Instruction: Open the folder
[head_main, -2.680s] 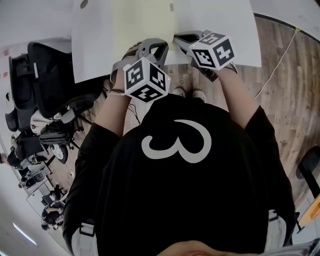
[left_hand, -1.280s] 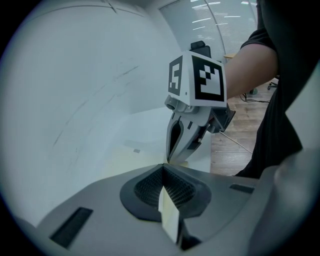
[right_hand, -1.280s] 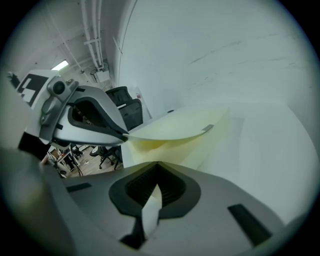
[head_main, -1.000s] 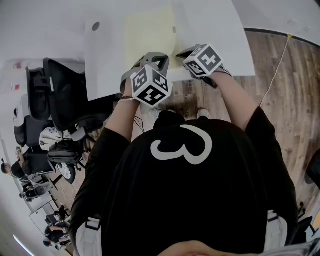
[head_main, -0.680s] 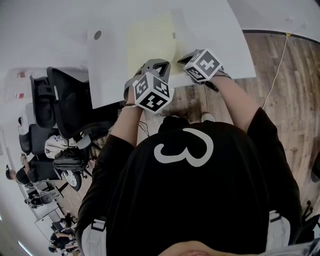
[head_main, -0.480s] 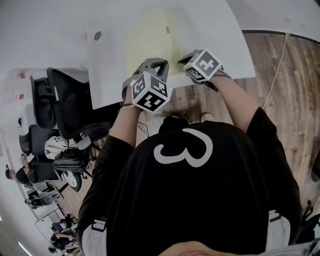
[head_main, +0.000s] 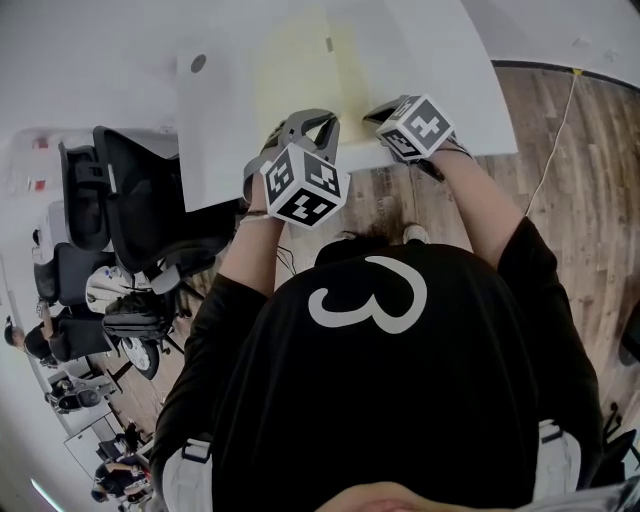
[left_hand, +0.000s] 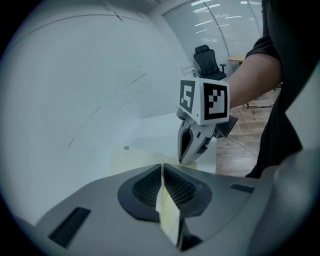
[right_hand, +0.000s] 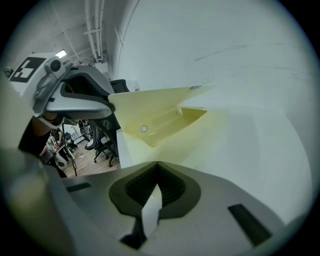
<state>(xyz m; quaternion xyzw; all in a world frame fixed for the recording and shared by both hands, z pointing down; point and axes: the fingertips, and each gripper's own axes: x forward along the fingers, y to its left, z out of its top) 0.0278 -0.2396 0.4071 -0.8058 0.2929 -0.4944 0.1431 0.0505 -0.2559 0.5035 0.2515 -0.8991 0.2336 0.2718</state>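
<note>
Nearest, the left gripper has its jaws pinched together on the upper cover of the pale yellow folder, with that edge raised clear of the lower leaf. Just beside it, the right gripper has its jaws clamped on a thin pale sheet edge at the folder's near side. Beyond, the folder gapes partway on the white tabletop.
</note>
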